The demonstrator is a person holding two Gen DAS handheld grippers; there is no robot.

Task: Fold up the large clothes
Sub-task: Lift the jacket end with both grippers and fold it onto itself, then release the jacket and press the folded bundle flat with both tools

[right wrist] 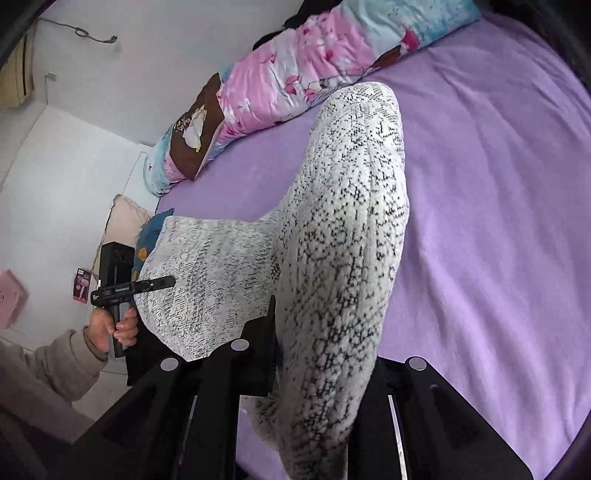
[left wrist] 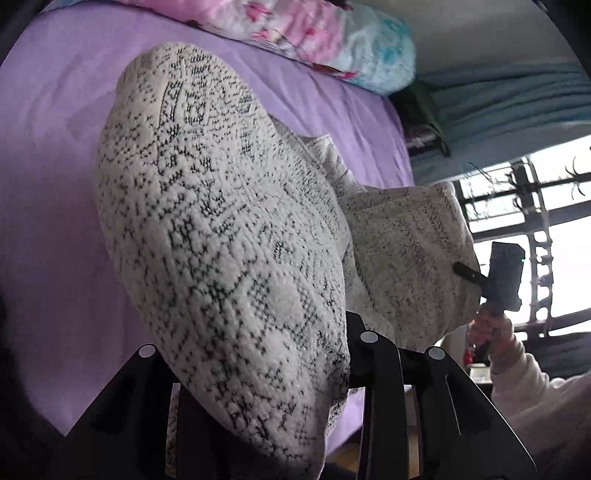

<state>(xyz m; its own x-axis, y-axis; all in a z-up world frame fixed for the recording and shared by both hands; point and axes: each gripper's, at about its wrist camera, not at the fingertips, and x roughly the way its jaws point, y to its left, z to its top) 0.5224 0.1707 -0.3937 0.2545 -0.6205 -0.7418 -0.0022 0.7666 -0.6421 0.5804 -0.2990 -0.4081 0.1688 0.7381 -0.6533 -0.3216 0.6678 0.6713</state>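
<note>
Both ends of knit sweater (left wrist: 229, 236) pinched: left hand-held gripper (left wrist: 258, 369) partly closed, right hand-held gripper (right wrist: 325, 369) nearly shut. Keep both level; lay flat on bed (right wrist: 498, 184).

- Daylight from window (left wrist: 554, 229), blown out white, glare at right of left view.
- Purple sheet (right wrist: 498, 184) evenly lit, soft shadows only.
- Fisheye bending, dark vignette at corners.
- Pillow (left wrist: 332, 33) smeared by motion blur; sweater (left wrist: 221, 240) knit sharp.

My black grippers' fingers (right wrist: 258, 354), white knit garment (left wrist: 229, 240) with black speckled pattern, plain lilac bedsheet (right wrist: 498, 184), pink-and-turquoise floral quilt (right wrist: 295, 77), brown cushion (right wrist: 199, 129), white wall (right wrist: 147, 44)
</note>
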